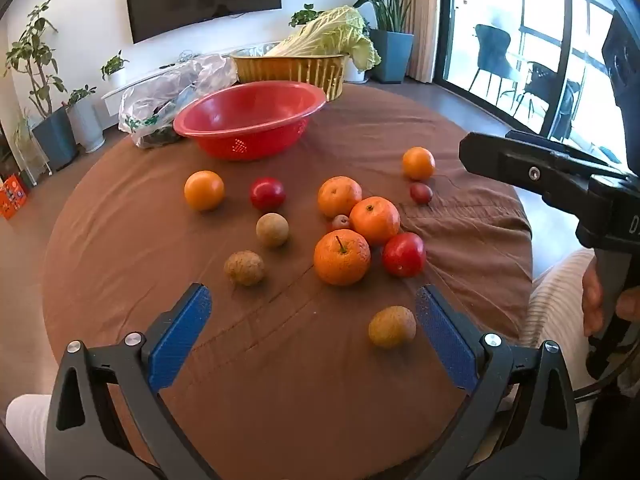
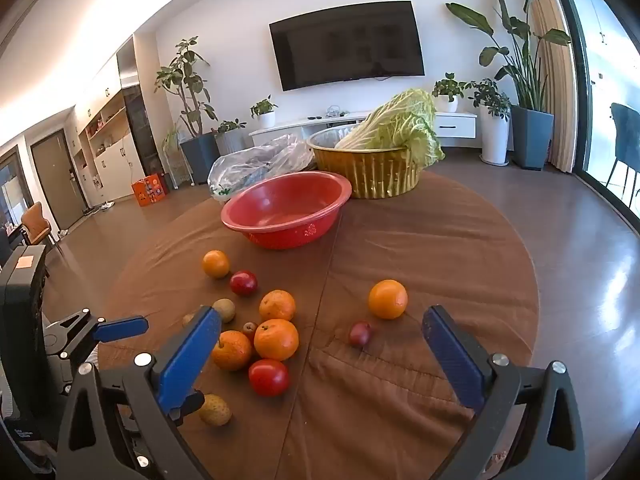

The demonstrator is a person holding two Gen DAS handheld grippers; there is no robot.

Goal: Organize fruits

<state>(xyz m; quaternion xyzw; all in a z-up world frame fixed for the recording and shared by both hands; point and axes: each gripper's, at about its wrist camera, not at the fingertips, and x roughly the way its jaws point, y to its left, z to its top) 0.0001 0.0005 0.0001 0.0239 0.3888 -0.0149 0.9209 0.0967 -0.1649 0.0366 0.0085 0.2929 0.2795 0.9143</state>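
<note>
Judging from how things lie, the task is only at its start: all the fruits are loose on the brown-covered worktop (image 1: 120, 248) and the red basket (image 1: 250, 118) at the far side looks empty inside. The left gripper (image 1: 314, 312) hangs above the near edge with its jaws wide apart and nothing between them, and the right gripper (image 2: 322, 334) does the same, jaws wide apart and empty, pointing toward the middle of the worktop. A cluster of three oranges sits in the middle, the nearest orange (image 1: 342, 257) touching or almost touching a red fruit (image 1: 403, 254) on its right side. One brown round fruit (image 1: 392, 327) lies just beside the right blue pad of the left gripper, and two more brown ones are to the left of the cluster. A single orange (image 2: 387, 299) and a small dark red fruit (image 2: 361, 333) lie apart from the others, in front of the right gripper. The step in hand seems to be choosing a first fruit. The next move, I think, calls for lowering one gripper around a free-standing fruit, because the clustered ones may roll when a neighbour is touched. The yellow basket (image 1: 292, 68) behind holds a cabbage (image 1: 332, 34) and is probably not for fruits.
</note>
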